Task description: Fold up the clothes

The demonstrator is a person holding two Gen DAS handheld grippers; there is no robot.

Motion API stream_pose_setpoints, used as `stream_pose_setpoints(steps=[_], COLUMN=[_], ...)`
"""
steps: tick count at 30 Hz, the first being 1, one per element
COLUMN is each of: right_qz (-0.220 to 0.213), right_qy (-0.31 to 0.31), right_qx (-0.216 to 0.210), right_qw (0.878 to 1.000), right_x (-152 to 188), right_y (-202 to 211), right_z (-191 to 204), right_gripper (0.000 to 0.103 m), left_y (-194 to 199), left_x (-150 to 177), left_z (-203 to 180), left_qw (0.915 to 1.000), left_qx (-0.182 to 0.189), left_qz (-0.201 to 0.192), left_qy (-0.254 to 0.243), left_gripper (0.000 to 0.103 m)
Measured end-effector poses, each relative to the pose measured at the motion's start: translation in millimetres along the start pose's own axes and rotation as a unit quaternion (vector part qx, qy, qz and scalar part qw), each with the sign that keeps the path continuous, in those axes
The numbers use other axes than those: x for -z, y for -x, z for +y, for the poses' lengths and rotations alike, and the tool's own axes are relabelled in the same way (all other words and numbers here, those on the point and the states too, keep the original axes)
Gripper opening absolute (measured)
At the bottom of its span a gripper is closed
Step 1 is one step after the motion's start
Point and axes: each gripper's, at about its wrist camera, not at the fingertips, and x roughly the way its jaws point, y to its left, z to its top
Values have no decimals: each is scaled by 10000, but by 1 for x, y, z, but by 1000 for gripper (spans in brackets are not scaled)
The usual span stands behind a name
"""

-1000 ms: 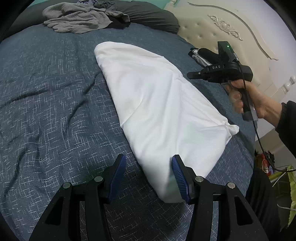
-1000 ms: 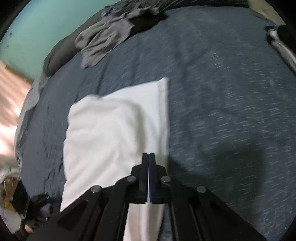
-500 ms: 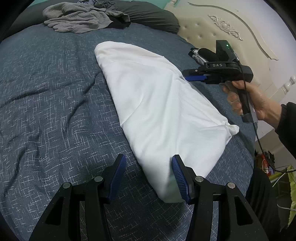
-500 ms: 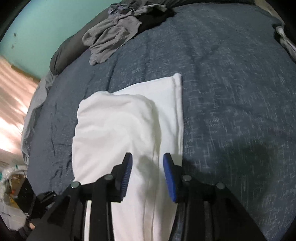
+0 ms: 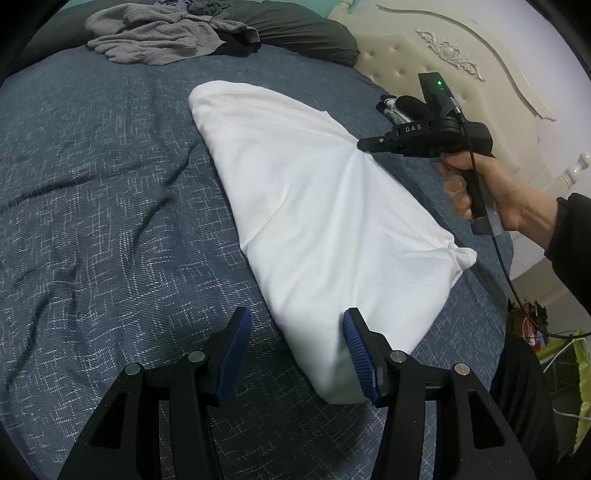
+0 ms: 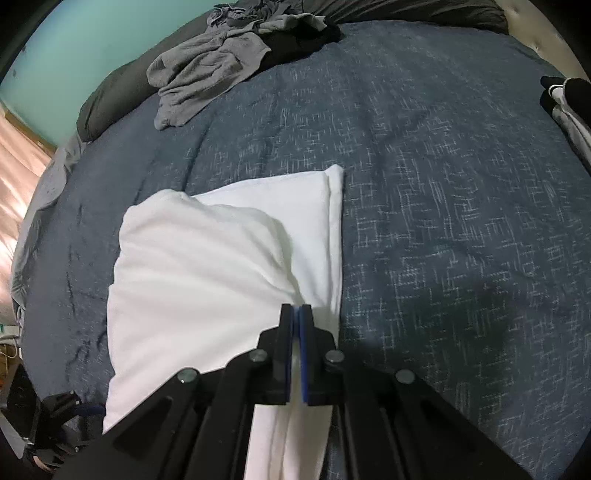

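Observation:
A white folded garment (image 5: 314,206) lies slantwise on the blue-grey bedspread (image 5: 110,184). My left gripper (image 5: 295,347) stands open over the garment's near corner. Its right pad (image 5: 358,350) is against the cloth edge, and its left pad is over bare bedspread. In the left wrist view my right gripper (image 5: 364,147), held in a hand (image 5: 498,192), has its jaws closing on a pinch of the garment's far edge, with creases fanning out from its tip. In its own view the right gripper (image 6: 296,314) has its blue pads together on the white garment (image 6: 195,266) near the folded right edge.
A heap of grey clothes (image 5: 159,37) (image 6: 207,62) and a dark pillow (image 5: 303,29) lie at the head of the bed. A black-and-white item (image 5: 399,107) (image 6: 565,99) lies by the cream headboard (image 5: 443,74). Bare bedspread (image 6: 443,221) spreads to the garment's right.
The right gripper opened over the garment's edge, dropped a little and shut on the cloth, which now creases toward its tip. The left gripper has not moved.

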Motion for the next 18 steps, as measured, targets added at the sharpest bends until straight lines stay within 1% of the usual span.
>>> stream_pose_setpoints(steps=[3, 5, 10, 16, 18], right_qz=[-46, 19, 314, 845, 890], right_qy=[-36, -45, 382, 854, 954], right_qx=[-152, -195, -6, 488, 759], right_qw=[9999, 9998, 9988, 9916, 9885], right_x=[4, 9, 26, 52, 56], right_y=[11, 20, 32, 17, 13], right_z=[-1, -2, 8, 18, 17], right_gripper=[6, 15, 16, 16, 16], left_y=[0, 0, 1, 1, 1], left_x=[0, 0, 0, 0, 1], left_z=[0, 1, 1, 0, 0], left_qw=[10000, 10000, 10000, 10000, 10000], left_qx=[0, -2, -16, -35, -32], left_qz=[3, 4, 4, 9, 13], left_qy=[2, -1, -14, -31, -31], left_gripper=[56, 56, 56, 56, 56])
